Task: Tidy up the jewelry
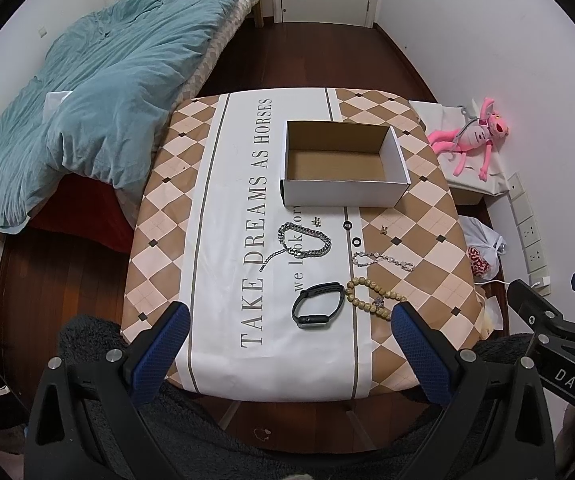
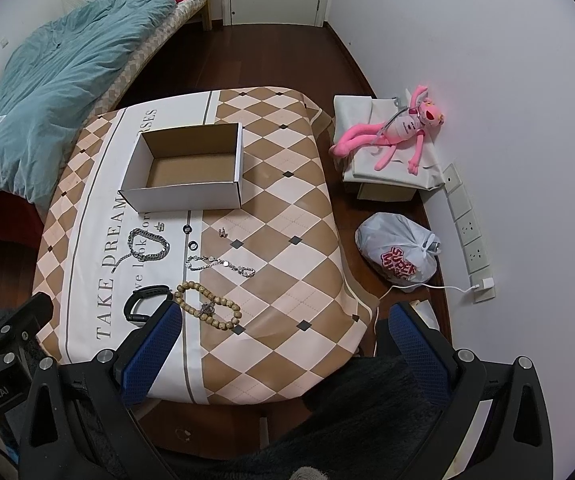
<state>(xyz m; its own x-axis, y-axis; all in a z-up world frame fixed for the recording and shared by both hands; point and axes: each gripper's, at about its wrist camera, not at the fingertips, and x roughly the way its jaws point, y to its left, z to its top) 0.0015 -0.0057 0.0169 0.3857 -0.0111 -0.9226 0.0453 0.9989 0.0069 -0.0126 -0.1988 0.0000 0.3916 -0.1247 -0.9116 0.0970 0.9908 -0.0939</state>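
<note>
An empty white cardboard box stands at the back of the checked table. In front of it lie a silver chain, a crystal bracelet, a wooden bead bracelet, a black smart band, two small dark rings and small earrings. My left gripper hovers open over the near table edge. My right gripper is open too, near the bead bracelet.
A bed with a teal duvet lies to the left. On the right, a pink plush toy rests on a white-covered box, a tied plastic bag sits on the floor, and wall sockets hold a charger.
</note>
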